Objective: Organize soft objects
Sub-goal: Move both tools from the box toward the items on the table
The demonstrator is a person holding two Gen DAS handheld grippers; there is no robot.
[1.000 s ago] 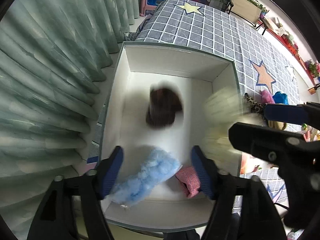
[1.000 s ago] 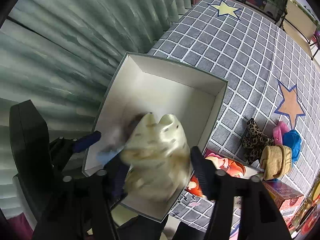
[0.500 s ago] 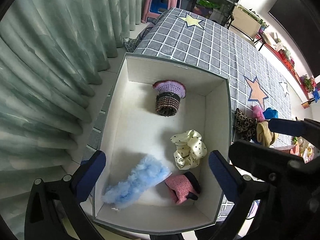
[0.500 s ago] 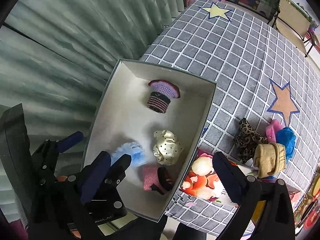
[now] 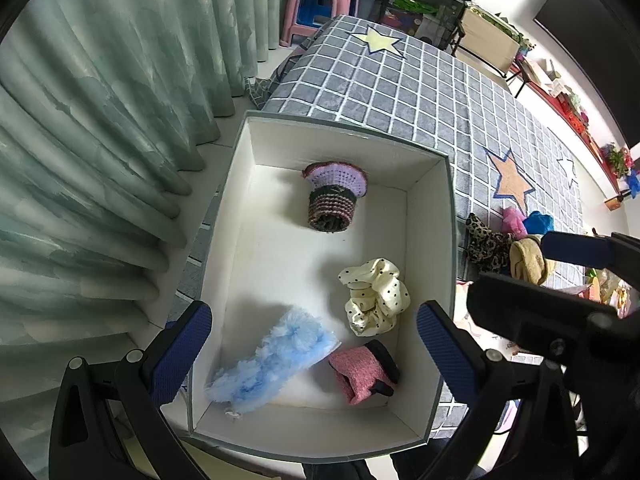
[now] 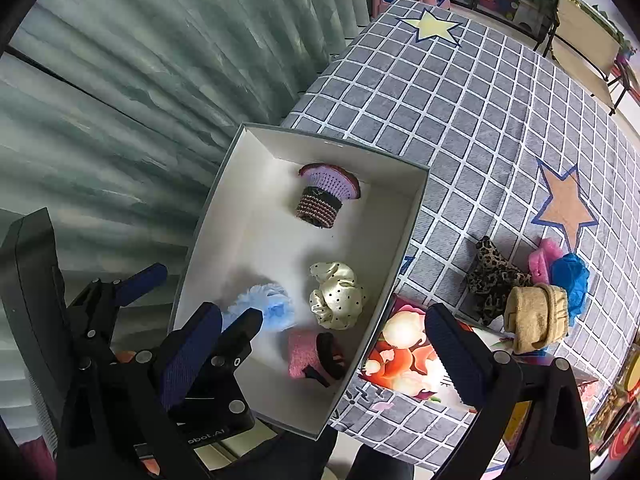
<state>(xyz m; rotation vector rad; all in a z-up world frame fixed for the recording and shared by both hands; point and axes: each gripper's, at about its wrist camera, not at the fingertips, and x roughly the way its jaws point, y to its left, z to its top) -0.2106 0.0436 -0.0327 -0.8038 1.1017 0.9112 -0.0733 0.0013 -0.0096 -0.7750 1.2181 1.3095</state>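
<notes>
The cream polka-dot scrunchie is lying crumpled in the white box, beside a fluffy blue duster-like piece and a pink knit roll, with a purple crocheted hat farther back. In the right wrist view, the left gripper is hiding part of the blue fluff. That view alone is showing clearly the leopard-print piece, tan roll and blue bundle sitting together outside on the checked cloth. The left gripper and right gripper are gaping wide, holding nothing.
</notes>
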